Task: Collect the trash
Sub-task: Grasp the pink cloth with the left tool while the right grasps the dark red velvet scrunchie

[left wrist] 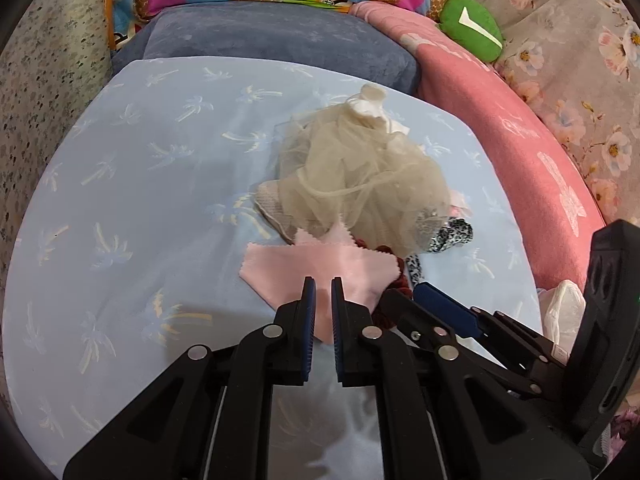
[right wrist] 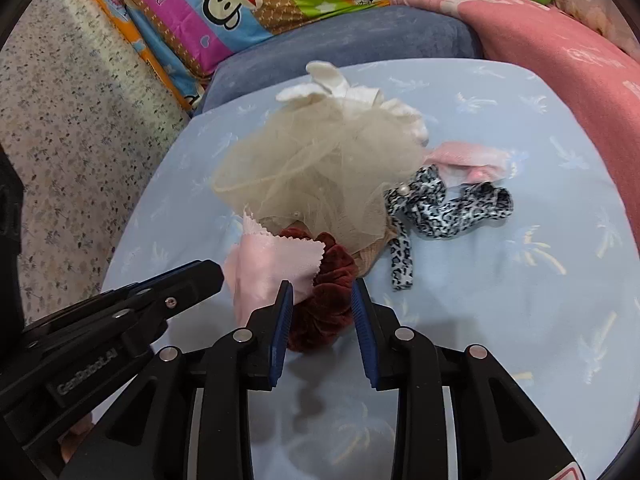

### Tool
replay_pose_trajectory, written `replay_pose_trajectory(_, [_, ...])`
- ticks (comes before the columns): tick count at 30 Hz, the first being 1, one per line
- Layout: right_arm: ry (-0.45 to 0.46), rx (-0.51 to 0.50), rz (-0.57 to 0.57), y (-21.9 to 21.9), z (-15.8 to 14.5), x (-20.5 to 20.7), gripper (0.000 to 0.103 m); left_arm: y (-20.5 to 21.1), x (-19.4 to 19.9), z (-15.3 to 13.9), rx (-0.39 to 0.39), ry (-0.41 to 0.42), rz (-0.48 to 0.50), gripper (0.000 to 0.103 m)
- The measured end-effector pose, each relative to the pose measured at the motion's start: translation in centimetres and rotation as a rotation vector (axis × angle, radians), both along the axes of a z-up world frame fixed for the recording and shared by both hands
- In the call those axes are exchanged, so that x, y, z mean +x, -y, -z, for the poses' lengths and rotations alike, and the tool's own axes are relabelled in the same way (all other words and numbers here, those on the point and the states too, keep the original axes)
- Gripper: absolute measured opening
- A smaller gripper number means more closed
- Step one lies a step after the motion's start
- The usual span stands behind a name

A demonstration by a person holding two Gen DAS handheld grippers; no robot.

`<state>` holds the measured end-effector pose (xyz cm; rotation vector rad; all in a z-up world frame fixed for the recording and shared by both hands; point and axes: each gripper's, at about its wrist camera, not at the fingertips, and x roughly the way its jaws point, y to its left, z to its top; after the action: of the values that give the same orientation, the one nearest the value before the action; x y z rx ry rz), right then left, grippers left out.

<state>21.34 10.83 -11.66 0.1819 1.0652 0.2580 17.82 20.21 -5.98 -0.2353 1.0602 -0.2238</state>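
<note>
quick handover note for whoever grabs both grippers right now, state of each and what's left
Left gripper: shut, empty, tips over the pink cloth swatch.
Right gripper: open, straddling the dark red scrunchie, pads not pressing it.
The beige mesh bundle and leopard-print ribbon lie on the light blue sheet.
Done: nothing seen collected.
Left: pick up every piece; no bin in view.

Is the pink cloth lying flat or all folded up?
Folded and rumpled, not flat. The pink cloth doubles over itself, one zigzag corner sticking up, partly lying on the dark red scrunchie.
</note>
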Motion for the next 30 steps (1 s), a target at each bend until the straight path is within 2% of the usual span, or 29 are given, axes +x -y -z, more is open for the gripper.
replay_pose_trajectory(3, [-0.031,-0.010,0.001,-0.2,1.4,0.4,0.029,-0.3,0.2,0.7,-0.001,-0.015,0.003,0.008])
replay_pose_trajectory(7, [-0.037,0.003,0.011,0.4,2.0,0.3,0.018,-0.3,0.1,1.2,-0.015,-0.015,0.020,0.009])
replay_pose_trajectory(9, [-0.040,0.012,0.016,0.7,2.0,0.3,0.017,0.0,0.3,1.6,-0.029,-0.030,0.034,0.016])
replay_pose_trajectory(11, [-0.040,0.007,0.014,0.7,1.9,0.3,0.017,0.1,0.5,2.0,-0.054,-0.047,0.038,0.031])
replay_pose_trajectory(17, [-0.041,0.007,0.021,1.2,1.9,-0.2,0.016,0.5,0.4,2.8,-0.101,-0.077,0.051,0.037])
replay_pose_trajectory(19, [-0.037,0.003,0.022,1.4,1.7,-0.5,0.016,0.3,0.4,3.0,-0.103,-0.082,0.041,0.036])
replay_pose_trajectory(21, [-0.030,0.000,0.021,1.4,1.4,-0.9,0.015,0.1,0.3,2.9,-0.112,-0.084,0.049,0.017])
replay_pose_trajectory(23, [-0.022,-0.006,0.023,1.7,1.1,-1.3,0.015,0.1,0.1,2.6,-0.116,-0.078,0.065,0.005])
replay_pose_trajectory(24, [-0.016,-0.010,0.027,1.9,0.9,-1.5,0.015,0.1,-0.1,2.4,-0.114,-0.071,0.075,0.002])
replay_pose_trajectory(30, [0.030,-0.028,0.072,3.8,-1.1,-2.9,0.014,0.8,-0.9,1.0,-0.087,-0.031,0.092,0.002])
